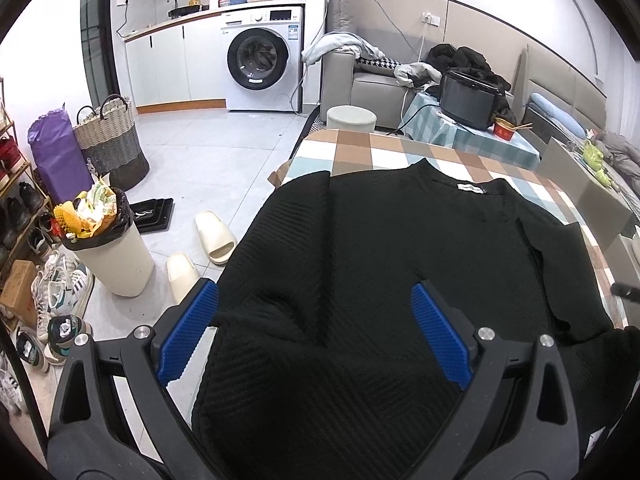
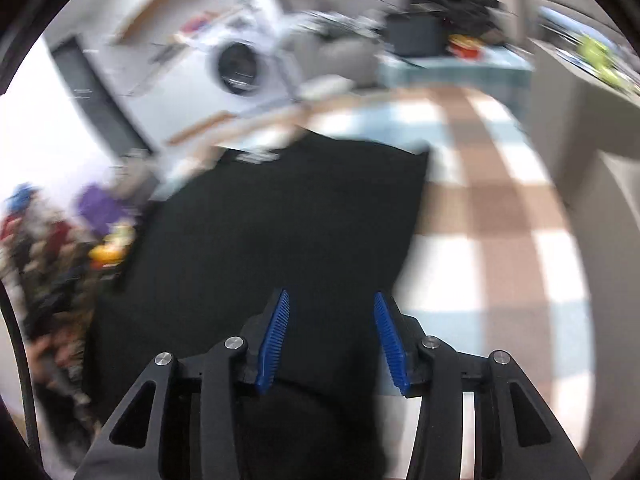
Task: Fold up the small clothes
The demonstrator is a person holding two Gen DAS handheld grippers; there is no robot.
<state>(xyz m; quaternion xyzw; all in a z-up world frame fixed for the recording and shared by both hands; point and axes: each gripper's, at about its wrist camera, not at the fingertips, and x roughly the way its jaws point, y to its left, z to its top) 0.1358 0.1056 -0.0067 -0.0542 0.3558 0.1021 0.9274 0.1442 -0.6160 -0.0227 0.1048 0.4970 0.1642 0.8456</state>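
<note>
Left wrist view first: I've got the left gripper (image 1: 314, 308) spread wide, jaws released, hanging over the near hem of the black sweater (image 1: 380, 248). Nothing pinched that I can see, the blue pads (image 1: 438, 336) just sit either side of a bunched-up ridge of knit. The sweater lies across the checked worktop (image 1: 360, 148), collar and white label (image 1: 469, 189) at the far end, one sleeve folded in on the right. Its near-left part droops off the worktop edge. Down on the floor to the left there's a full trash bin (image 1: 110, 256), a pair of cream slippers (image 1: 214, 238) and a woven basket (image 1: 112, 140). Washing machine (image 1: 262, 58) at the far wall.

Right wrist view is badly motion-blurred. I can still make out the right gripper (image 2: 330, 338), jaws apart, with dark fabric of the sweater (image 2: 280, 220) showing between and below them. Whether they touch it, can't tell. The checked worktop (image 2: 480, 220) stretches off to the right of the sweater.
</note>
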